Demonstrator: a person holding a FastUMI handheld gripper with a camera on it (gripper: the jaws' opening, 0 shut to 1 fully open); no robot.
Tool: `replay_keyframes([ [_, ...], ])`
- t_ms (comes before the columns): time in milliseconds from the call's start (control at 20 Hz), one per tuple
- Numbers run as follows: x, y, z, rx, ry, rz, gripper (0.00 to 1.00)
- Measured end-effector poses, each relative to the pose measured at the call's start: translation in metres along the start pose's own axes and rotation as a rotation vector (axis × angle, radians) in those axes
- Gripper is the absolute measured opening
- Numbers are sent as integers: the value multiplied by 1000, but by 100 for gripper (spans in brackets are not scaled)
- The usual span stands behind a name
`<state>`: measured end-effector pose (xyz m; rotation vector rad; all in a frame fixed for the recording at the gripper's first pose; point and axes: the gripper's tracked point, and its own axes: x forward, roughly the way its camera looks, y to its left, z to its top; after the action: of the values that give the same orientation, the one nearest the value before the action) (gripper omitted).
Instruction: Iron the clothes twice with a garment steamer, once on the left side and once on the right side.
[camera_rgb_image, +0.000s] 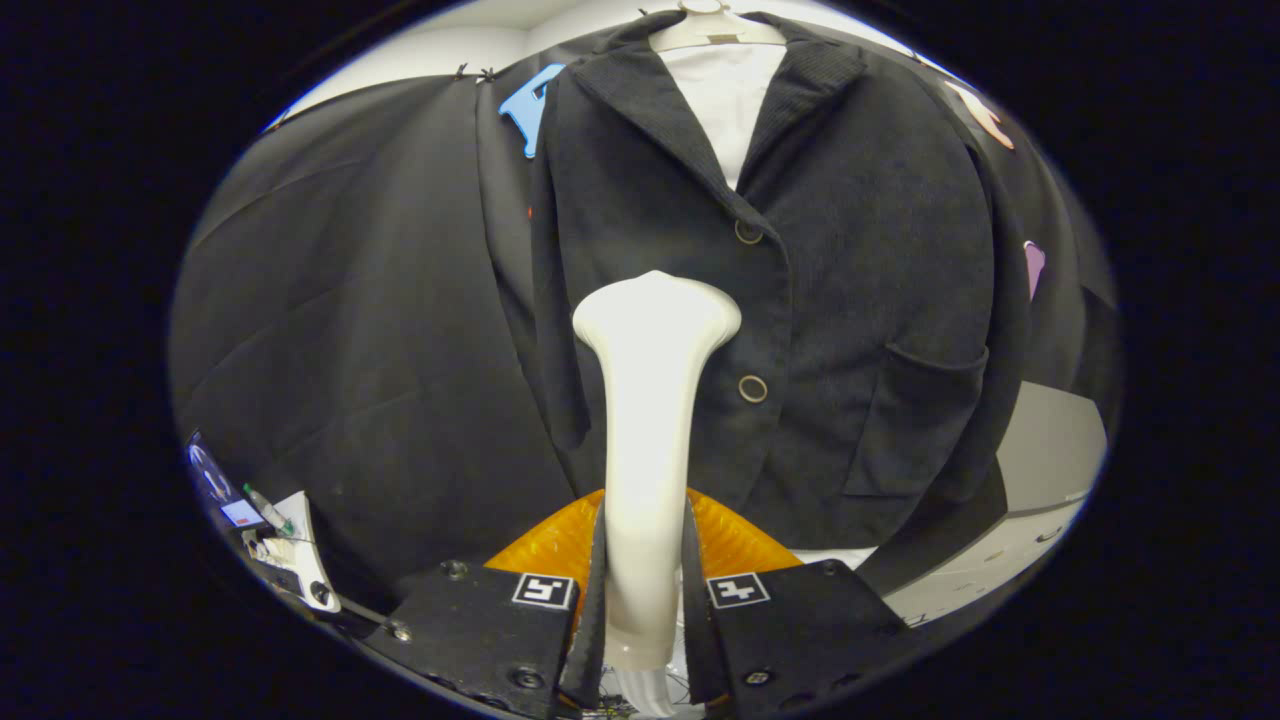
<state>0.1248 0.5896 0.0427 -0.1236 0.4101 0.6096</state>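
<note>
The white garment steamer (650, 400) looks like smooth plastic with a soft sheen — clamped between both fingers of the hand-held gripper (645, 600). The black jacket (850, 300) is matt, finely ribbed cloth — its two round buttons (752, 389) show shiny rims.

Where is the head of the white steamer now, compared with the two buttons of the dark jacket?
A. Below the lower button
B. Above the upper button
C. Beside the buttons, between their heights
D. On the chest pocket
C: the steamer, clamped by the gripper, has its head beside the dark jacket's button line, lower than the upper button and higher than the lower button.
</note>
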Motion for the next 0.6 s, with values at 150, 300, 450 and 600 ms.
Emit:
replay_keyframes([
  [150,4,-1,-8,-8,17,0,35],
  [300,10,-2,-14,-10,44,1,35],
  [450,13,-1,-14,-13,72,0,35],
  [600,15,0,-15,-24,95,-2,35],
])
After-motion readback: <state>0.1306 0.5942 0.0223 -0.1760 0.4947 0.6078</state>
